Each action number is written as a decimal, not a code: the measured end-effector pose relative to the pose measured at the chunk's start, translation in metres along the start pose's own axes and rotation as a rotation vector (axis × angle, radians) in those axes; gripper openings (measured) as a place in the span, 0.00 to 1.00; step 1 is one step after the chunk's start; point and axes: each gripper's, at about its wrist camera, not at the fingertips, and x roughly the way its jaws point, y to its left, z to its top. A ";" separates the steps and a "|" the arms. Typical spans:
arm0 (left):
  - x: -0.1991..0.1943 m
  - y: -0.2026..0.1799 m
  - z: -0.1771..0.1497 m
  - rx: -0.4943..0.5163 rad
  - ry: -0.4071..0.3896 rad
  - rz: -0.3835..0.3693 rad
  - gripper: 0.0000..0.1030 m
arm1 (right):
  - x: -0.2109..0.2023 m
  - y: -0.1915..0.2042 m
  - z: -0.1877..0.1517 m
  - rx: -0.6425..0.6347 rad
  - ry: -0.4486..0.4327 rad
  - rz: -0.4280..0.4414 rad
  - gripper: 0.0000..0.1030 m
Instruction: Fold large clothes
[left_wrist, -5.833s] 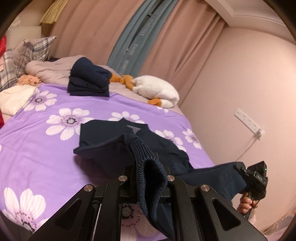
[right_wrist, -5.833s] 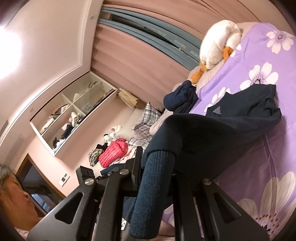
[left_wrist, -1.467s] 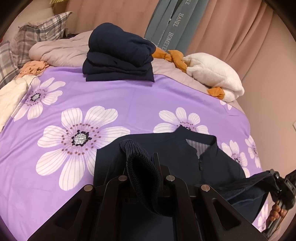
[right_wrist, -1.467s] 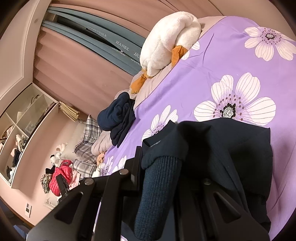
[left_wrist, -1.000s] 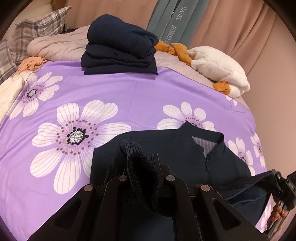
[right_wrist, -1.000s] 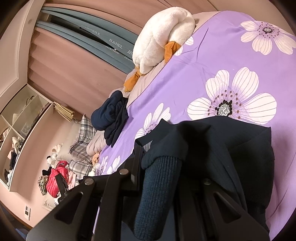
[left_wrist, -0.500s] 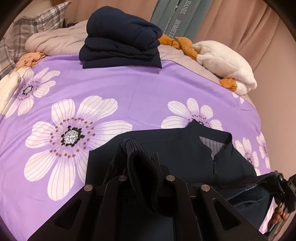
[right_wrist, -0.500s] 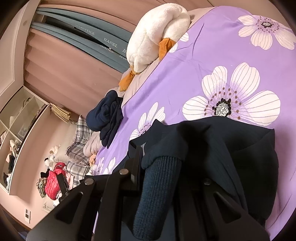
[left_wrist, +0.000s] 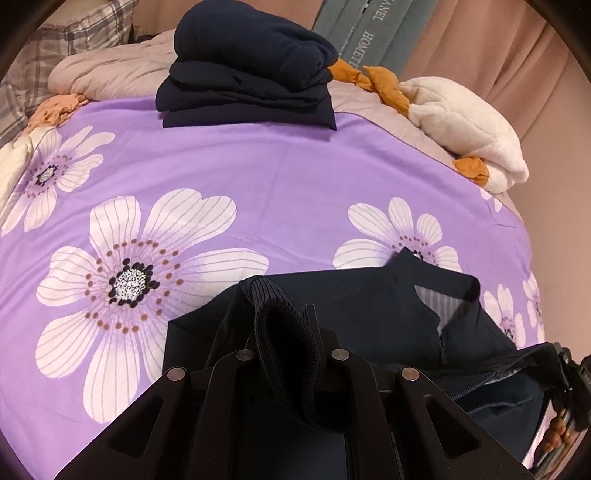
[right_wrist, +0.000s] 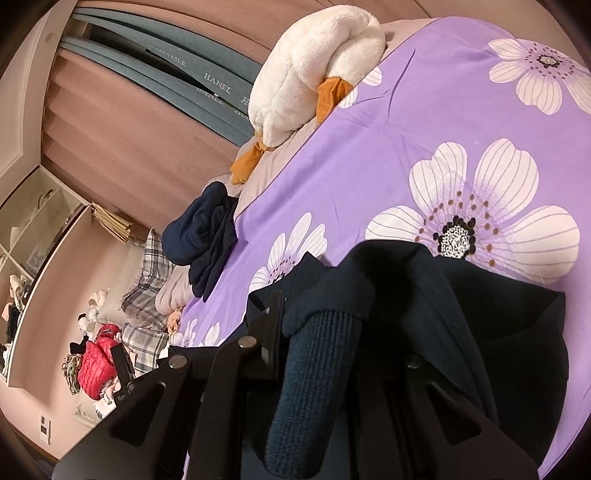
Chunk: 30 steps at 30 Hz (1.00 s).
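Observation:
A dark navy jacket (left_wrist: 369, 295) lies on the purple flowered bedspread (left_wrist: 258, 177), collar and zip toward the right. My left gripper (left_wrist: 286, 350) is shut on its ribbed cuff (left_wrist: 284, 332), held just above the jacket's body. My right gripper (right_wrist: 317, 350) is shut on the other ribbed cuff (right_wrist: 314, 380), with the jacket (right_wrist: 498, 332) spread under and beyond it. The right gripper also shows at the right edge of the left wrist view (left_wrist: 569, 380), holding navy fabric.
A stack of folded navy clothes (left_wrist: 247, 70) sits at the far side of the bed. A white plush duck (left_wrist: 465, 125) lies at the far right. Plaid pillows (left_wrist: 55, 40) and a beige quilt (left_wrist: 110, 74) are at far left. Curtains hang behind.
Both grippers have carried the cuffs forward over the jacket toward the collar and the far side of the bed. Both stay shut on the cuffs.

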 end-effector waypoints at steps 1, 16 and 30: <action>0.001 0.000 0.001 0.000 0.002 0.001 0.08 | 0.002 -0.001 0.002 0.003 0.002 -0.003 0.11; 0.026 -0.010 0.013 0.036 0.030 0.036 0.08 | 0.019 -0.019 0.010 0.049 0.014 -0.044 0.11; 0.049 -0.005 0.013 0.037 0.064 0.065 0.08 | 0.033 -0.032 0.011 0.075 0.040 -0.077 0.11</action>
